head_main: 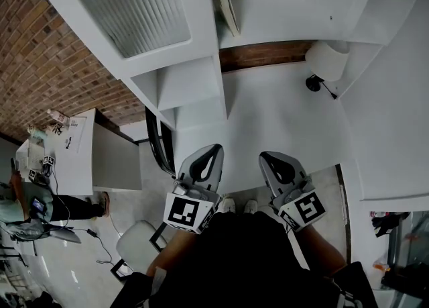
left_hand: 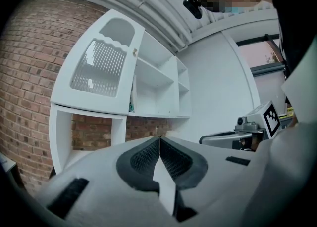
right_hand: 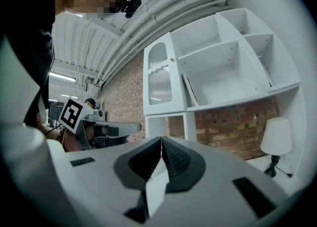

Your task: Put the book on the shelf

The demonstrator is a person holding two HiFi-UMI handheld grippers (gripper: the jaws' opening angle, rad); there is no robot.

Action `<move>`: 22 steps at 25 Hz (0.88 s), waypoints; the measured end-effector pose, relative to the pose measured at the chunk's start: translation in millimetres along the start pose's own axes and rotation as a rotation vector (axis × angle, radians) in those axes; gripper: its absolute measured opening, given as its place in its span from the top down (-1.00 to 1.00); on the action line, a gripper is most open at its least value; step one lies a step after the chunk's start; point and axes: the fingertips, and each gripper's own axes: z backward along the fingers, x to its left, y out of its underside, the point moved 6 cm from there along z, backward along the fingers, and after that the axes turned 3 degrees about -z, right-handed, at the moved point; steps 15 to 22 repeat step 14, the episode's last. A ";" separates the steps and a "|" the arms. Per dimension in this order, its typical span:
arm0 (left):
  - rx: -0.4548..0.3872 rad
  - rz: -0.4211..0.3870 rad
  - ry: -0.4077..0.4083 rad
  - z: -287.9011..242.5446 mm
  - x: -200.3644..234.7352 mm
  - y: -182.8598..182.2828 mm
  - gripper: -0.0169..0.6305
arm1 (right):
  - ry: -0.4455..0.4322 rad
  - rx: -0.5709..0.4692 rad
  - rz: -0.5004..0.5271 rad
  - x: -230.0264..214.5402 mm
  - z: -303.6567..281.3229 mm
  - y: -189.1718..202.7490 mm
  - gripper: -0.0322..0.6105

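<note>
Both tools are empty. My left gripper (left_hand: pixel 159 142) has its fingers pressed flat together with nothing between the pads, and the right gripper (right_hand: pixel 161 142) is the same, tips meeting and holding nothing. In the head view both hang low and close to my body, at the near edge of the white desk (head_main: pixel 281 119), well short of the shelf (head_main: pixel 194 82).

The book (right_hand: pixel 189 90) is not in either tool. It is in the shelf, in the open compartment just right of the ribbed cabinet door (head_main: pixel 137 5). It stands on the compartment floor near the left wall and tilts, with its top leaning toward that wall. No other book is visible on the desk or in the other compartments.

My judgement is that the placing itself is done and what remains, at most, is tidying. To stand the book straighter, I would use one tool with its fingers kept together and come in level through the open front. I would nudge the upper edge lightly, so the book doesn't slide along the floor. I would keep the other tool low and away from the lamp (head_main: pixel 328 60) at the desk's far right corner. If a lean is acceptable, I would leave the book alone.
</note>
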 end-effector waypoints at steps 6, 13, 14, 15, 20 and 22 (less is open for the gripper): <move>-0.003 0.019 0.012 1.4 -1.3 10.9 0.89 | -0.009 0.002 -0.009 3.5 5.7 8.7 0.81; 0.010 0.032 0.007 -8.0 3.6 15.7 0.89 | -0.016 0.001 -0.018 -4.5 9.2 17.0 0.80; 0.008 0.037 0.009 -12.4 5.0 13.7 0.89 | -0.014 -0.002 -0.013 -7.8 7.7 16.3 0.80; 0.008 0.037 0.009 -12.4 5.0 13.7 0.89 | -0.014 -0.002 -0.013 -7.8 7.7 16.3 0.80; 0.008 0.037 0.009 -12.4 5.0 13.7 0.89 | -0.014 -0.002 -0.013 -7.8 7.7 16.3 0.80; 0.008 0.037 0.009 -12.4 5.0 13.7 0.89 | -0.014 -0.002 -0.013 -7.8 7.7 16.3 0.80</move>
